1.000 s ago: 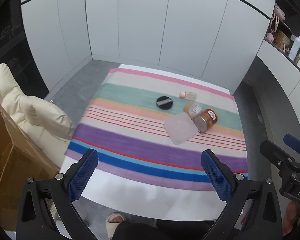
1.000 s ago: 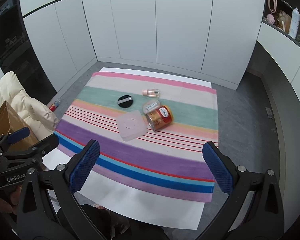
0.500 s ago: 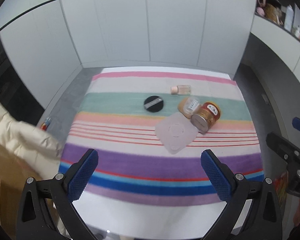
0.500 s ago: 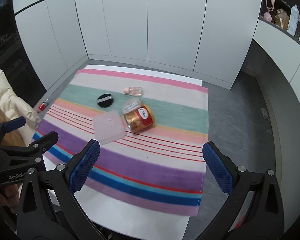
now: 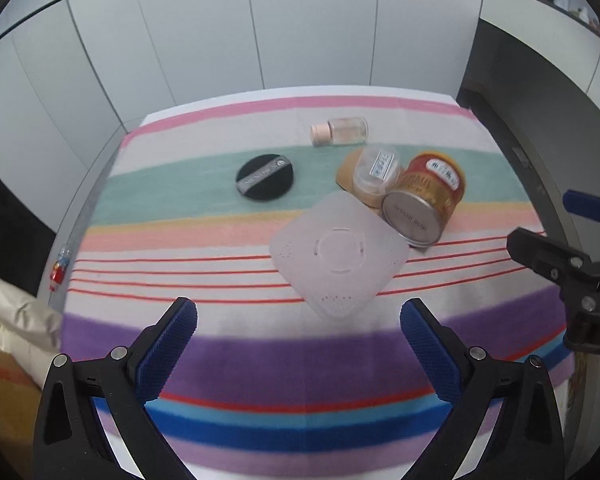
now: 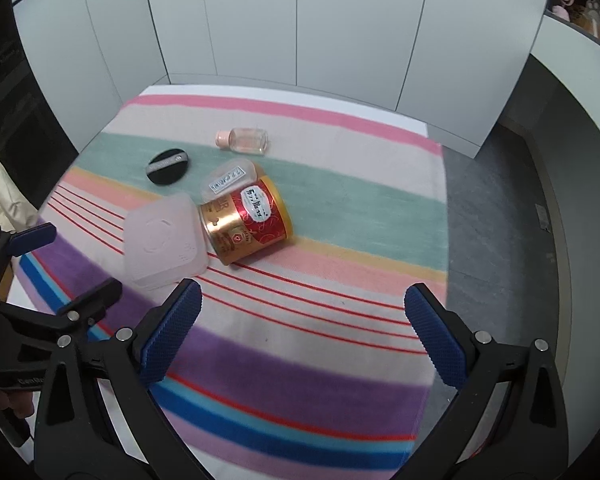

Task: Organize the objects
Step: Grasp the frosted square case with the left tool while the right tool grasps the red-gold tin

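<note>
A translucent square box lies on the striped cloth. Against its far side a red and gold tin lies tipped over, with a small clear jar behind it. A black round puff and a small pink-capped bottle lie farther back. My left gripper hovers open just short of the box. My right gripper hangs open to the right of the tin, holding nothing.
White cabinet doors stand behind the table. A cream padded jacket and a cardboard box sit at the left. Grey floor runs along the right table edge. A small red item lies off the left edge.
Both grippers have moved forward and lower toward the group of objects, which look larger now. Both stay open. Nothing on the cloth has moved.
</note>
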{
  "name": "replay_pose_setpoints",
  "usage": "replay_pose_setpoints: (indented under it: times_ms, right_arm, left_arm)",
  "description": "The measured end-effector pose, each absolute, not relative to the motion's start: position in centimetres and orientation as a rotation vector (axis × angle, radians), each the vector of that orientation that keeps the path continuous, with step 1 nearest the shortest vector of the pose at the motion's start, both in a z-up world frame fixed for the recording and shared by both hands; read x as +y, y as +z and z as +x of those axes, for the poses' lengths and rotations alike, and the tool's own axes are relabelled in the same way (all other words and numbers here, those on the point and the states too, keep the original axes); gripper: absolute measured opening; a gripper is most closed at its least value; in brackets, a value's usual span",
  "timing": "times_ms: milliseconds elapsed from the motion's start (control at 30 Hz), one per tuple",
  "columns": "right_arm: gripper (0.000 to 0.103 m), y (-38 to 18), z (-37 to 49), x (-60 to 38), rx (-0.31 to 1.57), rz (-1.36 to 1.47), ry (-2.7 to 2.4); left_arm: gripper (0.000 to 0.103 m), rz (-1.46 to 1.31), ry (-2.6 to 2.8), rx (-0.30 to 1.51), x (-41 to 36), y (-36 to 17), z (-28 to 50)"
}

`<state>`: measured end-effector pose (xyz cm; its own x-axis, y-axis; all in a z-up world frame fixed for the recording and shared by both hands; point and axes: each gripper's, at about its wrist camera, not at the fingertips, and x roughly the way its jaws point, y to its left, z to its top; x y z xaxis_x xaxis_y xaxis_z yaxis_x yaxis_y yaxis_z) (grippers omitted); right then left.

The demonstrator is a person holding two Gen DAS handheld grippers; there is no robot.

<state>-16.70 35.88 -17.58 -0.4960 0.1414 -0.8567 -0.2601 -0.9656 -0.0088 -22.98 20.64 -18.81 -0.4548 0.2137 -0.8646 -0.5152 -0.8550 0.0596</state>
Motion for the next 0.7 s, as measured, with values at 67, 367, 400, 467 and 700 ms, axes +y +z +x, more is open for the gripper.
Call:
replay_pose_setpoints:
  times_ms: [67,367,400,467,700]
  right_arm:
    - [0.103,-18.6,-17.3,36.0,0.200,-1.437,2.528]
    - [0.103,-22.0,-20.2,35.2,0.165,-1.498,2.554]
    - [0.103,-22.2,-20.5,35.1,0.156,-1.499,2.557]
    - [0.103,-22.5,-21.1,35.2,0.136,-1.479,2.566]
    - [0.101,-23.4,-23.1,35.9,0.157,-1.467,2.580]
  left_arm:
    - [0.102,-1.302,2.304,0.473,21.0,-19.9,-23.4]
    - [0.103,-1.297,2.237,0.454,21.5,-23.4,-25.3]
    - [0.103,-1.284,2.240,0.455,21.5,-23.5,-25.5]
    - [0.103,-1.271,2.230,0.453,21.9,-23.6,-26.1]
    - [0.103,-1.220,2.209,0.429,23.2,-23.7,-28.0]
